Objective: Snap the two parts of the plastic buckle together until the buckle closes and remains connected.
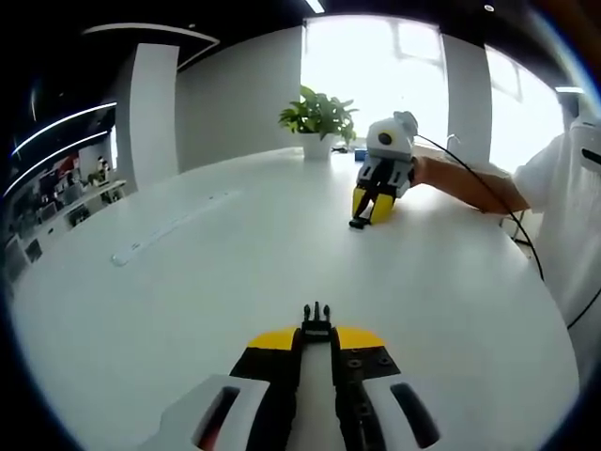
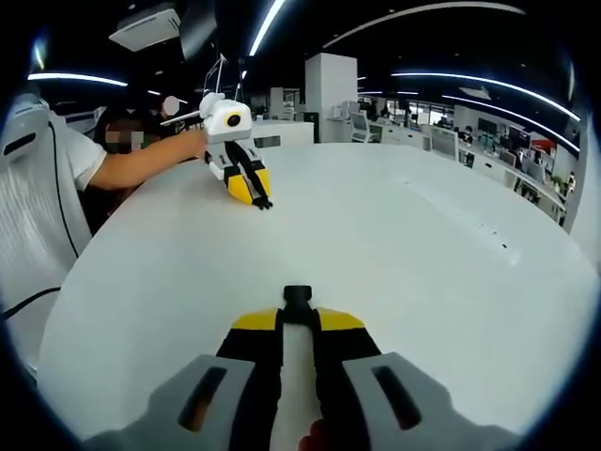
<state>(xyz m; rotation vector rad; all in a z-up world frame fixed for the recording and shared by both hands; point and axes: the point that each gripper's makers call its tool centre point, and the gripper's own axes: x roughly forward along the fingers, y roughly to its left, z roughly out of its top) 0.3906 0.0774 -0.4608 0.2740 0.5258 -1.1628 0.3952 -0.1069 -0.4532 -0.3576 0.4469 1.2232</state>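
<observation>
My left gripper [image 1: 316,338] is shut on the pronged black buckle part [image 1: 316,318], which sticks out past the yellow jaw tips above the white table [image 1: 207,291]. My right gripper [image 2: 298,321] is shut on the other black buckle part [image 2: 297,298], a blunt socket piece. The two grippers face each other across the table, well apart. The right gripper [image 1: 374,209] appears far off with its buckle part [image 1: 360,223] near the tabletop. The left gripper [image 2: 252,188] appears at the far left with the pronged part [image 2: 264,202].
A person's arm [image 1: 460,178] and white sleeve [image 1: 563,188] hold the far gripper, with a black cable [image 1: 512,221] trailing. A potted plant [image 1: 319,117] stands at the table's far edge. A long flat strip [image 1: 169,228] lies on the left.
</observation>
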